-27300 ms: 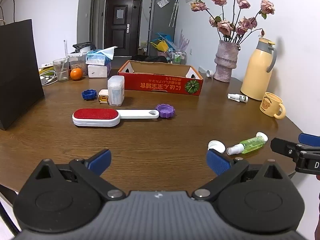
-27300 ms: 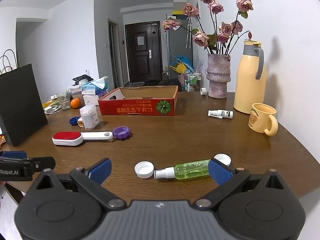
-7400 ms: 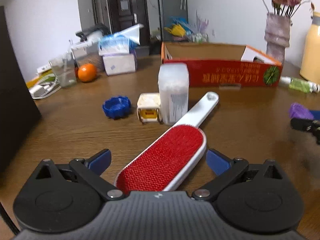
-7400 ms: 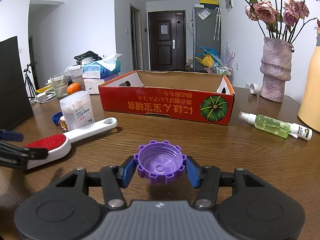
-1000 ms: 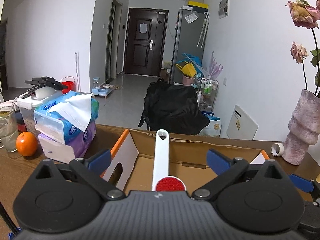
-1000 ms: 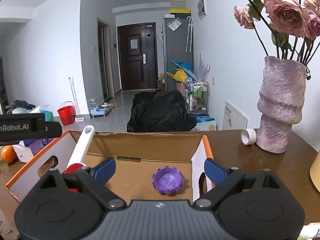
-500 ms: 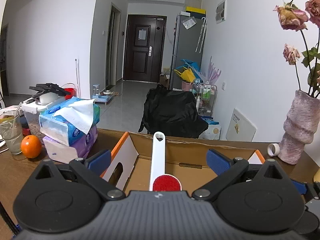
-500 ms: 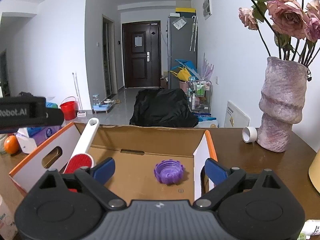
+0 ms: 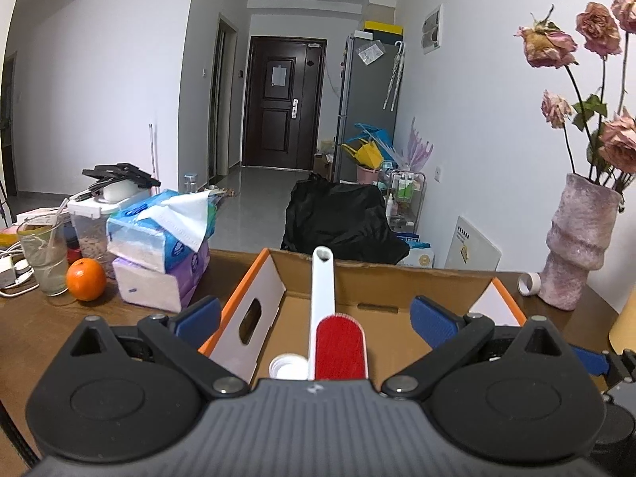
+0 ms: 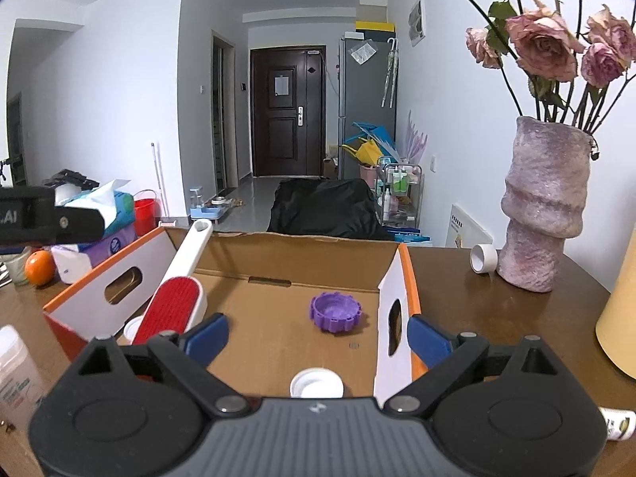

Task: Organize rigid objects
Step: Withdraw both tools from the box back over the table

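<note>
A cardboard box (image 9: 397,284) with orange edges lies open in front of both grippers. Inside it the red-and-white lint brush (image 9: 340,344) lies with its handle propped on the far wall. A white cap (image 9: 286,365) sits beside the brush head. My left gripper (image 9: 314,318) is open above the near left part of the box, touching nothing. From the right wrist view, the purple cap (image 10: 336,312) and a second white cap (image 10: 316,383) rest on the box (image 10: 298,254) floor, with the lint brush (image 10: 171,310) at the left. My right gripper (image 10: 318,336) hangs open over them.
Tissue packs (image 9: 159,246), an orange (image 9: 85,280) and a glass (image 9: 41,256) stand left of the box. A vase (image 10: 542,206), a tape roll (image 10: 483,258) and a yellow jug (image 10: 624,318) stand to the right. A white jar (image 10: 16,373) is near left.
Both grippers have drawn back and up a little from the box, so more of its floor and the white caps show. The brush and purple cap stay where they lie.
</note>
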Motion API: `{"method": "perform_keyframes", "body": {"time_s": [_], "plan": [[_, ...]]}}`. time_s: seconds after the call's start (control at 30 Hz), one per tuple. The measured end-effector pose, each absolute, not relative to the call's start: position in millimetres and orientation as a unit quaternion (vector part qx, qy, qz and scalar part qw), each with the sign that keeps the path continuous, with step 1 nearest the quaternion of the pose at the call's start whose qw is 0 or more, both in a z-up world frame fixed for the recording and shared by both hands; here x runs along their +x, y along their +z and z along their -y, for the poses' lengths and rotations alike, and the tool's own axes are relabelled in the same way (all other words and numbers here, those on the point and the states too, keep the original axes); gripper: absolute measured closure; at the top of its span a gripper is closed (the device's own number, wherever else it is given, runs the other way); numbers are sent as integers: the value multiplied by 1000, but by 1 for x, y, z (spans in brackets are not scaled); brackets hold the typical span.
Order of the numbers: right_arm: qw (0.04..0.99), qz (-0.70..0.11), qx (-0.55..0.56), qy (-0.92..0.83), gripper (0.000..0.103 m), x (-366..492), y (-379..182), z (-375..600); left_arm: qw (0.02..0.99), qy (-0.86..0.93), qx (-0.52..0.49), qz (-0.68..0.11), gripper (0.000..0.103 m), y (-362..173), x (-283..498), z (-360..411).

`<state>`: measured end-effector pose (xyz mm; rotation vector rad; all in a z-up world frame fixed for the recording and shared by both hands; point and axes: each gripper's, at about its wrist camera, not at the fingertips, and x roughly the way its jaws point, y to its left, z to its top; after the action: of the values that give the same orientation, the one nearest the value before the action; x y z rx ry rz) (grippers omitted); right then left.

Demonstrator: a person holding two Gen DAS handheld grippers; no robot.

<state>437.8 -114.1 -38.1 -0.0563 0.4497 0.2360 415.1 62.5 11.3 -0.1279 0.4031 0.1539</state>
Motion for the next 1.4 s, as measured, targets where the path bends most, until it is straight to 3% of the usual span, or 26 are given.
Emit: {"method": "perform_keyframes", "body": {"time_s": [1.4], "plan": [[966,-220,-32,132,6,284,-66,99,965,97,-65,-233,0,-40,251,-119]]}}
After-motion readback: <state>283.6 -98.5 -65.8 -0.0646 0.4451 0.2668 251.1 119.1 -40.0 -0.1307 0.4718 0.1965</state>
